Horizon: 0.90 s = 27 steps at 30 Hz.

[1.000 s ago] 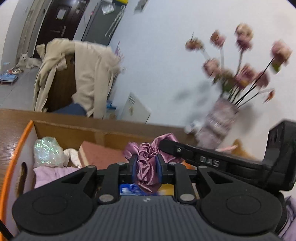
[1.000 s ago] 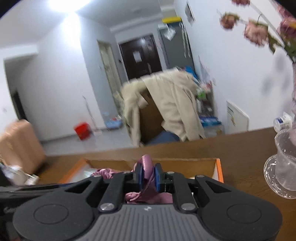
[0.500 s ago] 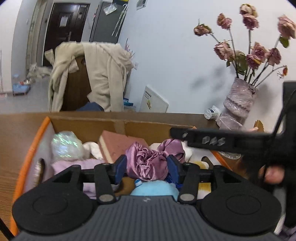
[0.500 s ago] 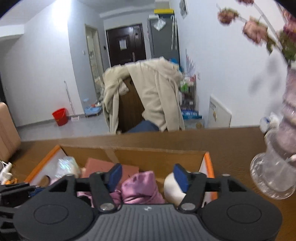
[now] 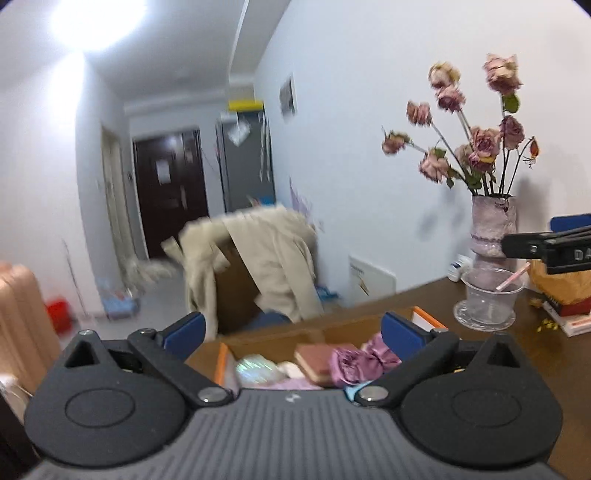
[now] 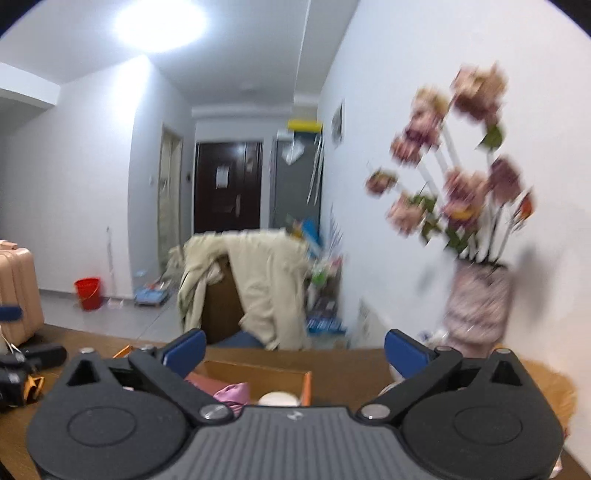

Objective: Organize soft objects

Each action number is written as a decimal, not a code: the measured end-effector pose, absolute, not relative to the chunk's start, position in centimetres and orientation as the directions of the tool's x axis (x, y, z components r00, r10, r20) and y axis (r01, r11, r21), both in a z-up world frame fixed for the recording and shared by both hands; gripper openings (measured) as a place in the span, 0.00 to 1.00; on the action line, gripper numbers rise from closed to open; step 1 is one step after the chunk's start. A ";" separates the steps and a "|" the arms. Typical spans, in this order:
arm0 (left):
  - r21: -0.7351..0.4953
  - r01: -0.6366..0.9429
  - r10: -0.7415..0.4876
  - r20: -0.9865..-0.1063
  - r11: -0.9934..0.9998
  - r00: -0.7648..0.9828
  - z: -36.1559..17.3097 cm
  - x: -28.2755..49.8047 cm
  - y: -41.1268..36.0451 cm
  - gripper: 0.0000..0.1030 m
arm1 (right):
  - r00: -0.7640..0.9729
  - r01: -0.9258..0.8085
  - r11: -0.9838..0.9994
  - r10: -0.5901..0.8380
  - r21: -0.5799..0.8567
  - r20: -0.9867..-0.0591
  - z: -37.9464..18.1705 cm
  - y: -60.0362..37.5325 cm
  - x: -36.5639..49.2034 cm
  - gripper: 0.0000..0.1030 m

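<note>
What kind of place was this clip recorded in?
Most likely a lived-in flat: a wooden table bears a vase of dried roses, a beige coat hangs over a chair, and a dark entrance door closes the hallway.

White walls (image 6: 92,177), dark door (image 6: 227,188), draped chair (image 6: 255,284) (possibly coats), ceiling light (image 6: 160,26)

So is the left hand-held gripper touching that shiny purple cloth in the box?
Apart. In the left wrist view, the left hand-held gripper is wide open, and the purple cloth lies in the box beyond, clear of both fingers.
</note>
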State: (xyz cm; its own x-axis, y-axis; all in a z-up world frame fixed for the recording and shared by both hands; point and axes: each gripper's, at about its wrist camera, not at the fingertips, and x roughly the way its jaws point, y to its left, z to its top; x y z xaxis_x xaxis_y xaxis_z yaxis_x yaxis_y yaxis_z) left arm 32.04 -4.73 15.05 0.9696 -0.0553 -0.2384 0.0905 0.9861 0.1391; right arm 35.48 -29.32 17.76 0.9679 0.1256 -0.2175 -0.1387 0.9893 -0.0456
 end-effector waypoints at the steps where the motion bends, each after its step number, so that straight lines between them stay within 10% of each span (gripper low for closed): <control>1: 0.141 0.087 -0.055 -0.218 0.986 0.974 15.1 31.2 -4.8 1.00 | 0.972 -0.139 0.989 0.127 -0.049 -0.199 17.6 -29.4 34.7 1.00; 27: 0.058 0.103 -0.092 -0.159 0.993 0.983 8.7 12.8 -4.1 1.00 | 0.979 -0.150 0.988 0.146 -0.022 -0.139 9.5 -26.8 14.7 1.00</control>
